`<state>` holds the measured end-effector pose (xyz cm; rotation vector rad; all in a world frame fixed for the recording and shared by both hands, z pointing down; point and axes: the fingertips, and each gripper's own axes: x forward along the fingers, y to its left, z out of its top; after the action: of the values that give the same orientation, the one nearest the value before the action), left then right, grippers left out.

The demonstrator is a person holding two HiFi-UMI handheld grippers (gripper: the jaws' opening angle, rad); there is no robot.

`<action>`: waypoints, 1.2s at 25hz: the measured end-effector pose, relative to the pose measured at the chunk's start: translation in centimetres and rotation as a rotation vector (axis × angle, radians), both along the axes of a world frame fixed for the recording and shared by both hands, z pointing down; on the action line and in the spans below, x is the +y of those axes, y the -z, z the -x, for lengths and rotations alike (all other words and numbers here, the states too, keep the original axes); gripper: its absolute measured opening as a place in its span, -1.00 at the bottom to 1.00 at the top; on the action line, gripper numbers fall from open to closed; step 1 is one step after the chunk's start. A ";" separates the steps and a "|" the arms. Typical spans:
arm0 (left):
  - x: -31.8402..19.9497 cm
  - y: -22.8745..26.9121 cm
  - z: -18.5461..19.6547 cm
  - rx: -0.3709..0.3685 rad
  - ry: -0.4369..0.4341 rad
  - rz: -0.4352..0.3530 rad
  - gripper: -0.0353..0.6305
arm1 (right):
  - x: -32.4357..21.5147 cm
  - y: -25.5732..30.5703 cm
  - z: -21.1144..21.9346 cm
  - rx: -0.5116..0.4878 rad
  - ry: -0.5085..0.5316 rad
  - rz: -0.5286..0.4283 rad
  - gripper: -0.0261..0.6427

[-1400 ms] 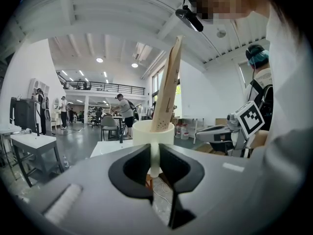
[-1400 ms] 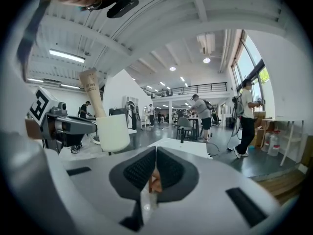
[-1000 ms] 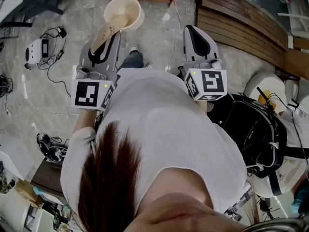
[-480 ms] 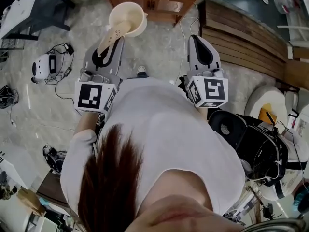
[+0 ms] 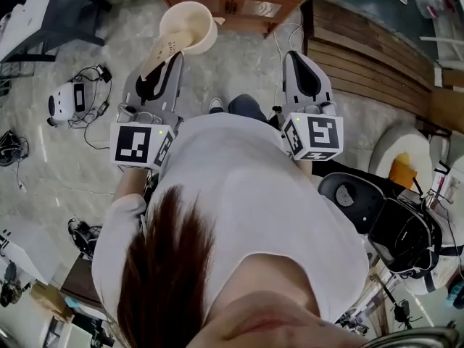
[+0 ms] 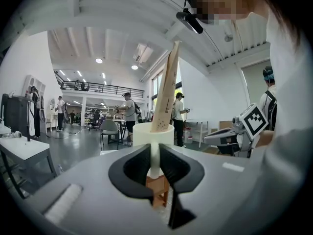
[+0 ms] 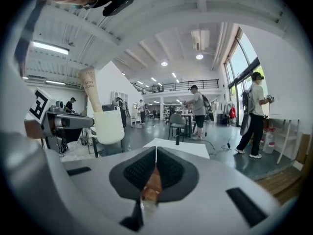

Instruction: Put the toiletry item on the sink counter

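Toiletry cup (image 5: 187, 25), cream with a tube (image 5: 162, 52) standing in it, sits at the head view's top centre. The left hand-held gripper (image 5: 172, 58) grips a narrow white part of the cup. The right hand-held gripper (image 5: 298, 55) is closed on nothing.

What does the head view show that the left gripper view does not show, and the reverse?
Only the head view shows the cables on the floor and the wooden slats at the right. Only the left gripper view shows people standing in a hall, a grey chair and ceiling lights. Both show the left gripper shut on the cream cup, the tube standing in it, and the right gripper.
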<state>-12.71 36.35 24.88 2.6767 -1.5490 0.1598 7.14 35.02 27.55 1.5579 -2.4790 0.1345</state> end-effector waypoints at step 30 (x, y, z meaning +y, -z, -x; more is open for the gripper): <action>-14.0 0.5 -5.3 0.024 0.204 -0.033 -0.73 | -17.4 -0.3 -6.3 0.007 0.154 0.002 -0.89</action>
<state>-7.40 22.40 24.39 2.5125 -1.8183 0.0952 13.39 17.64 27.88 1.3579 -2.5800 0.1060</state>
